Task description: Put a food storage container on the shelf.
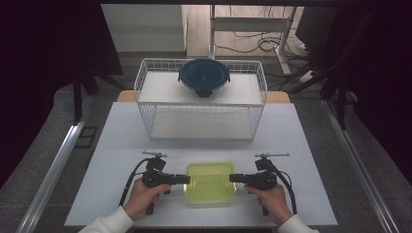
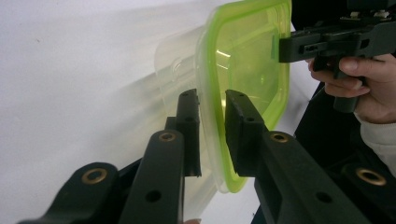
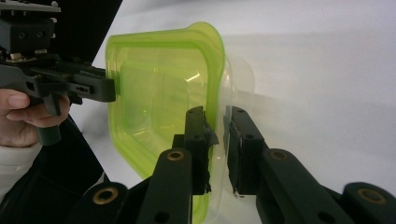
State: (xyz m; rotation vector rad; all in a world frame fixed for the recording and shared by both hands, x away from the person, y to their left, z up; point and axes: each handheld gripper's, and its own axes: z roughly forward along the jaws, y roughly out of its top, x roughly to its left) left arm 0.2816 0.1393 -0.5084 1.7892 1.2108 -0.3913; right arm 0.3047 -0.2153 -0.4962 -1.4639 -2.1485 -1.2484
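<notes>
At six o'clock on the counter, we pinch the green-lidded container's thin rim with left hand-held gripper and right hand-held gripper, nearly closed; uneven lifting could tip it or pop the lid.

Dim overall, dark vignette at both sides of high view. Soft overhead light on white table, faint shadows under wire basket. Gripper views brighter, near-blown white; green-lidded container glowing translucent, smeared with motion blur; jaws sharp.
</notes>
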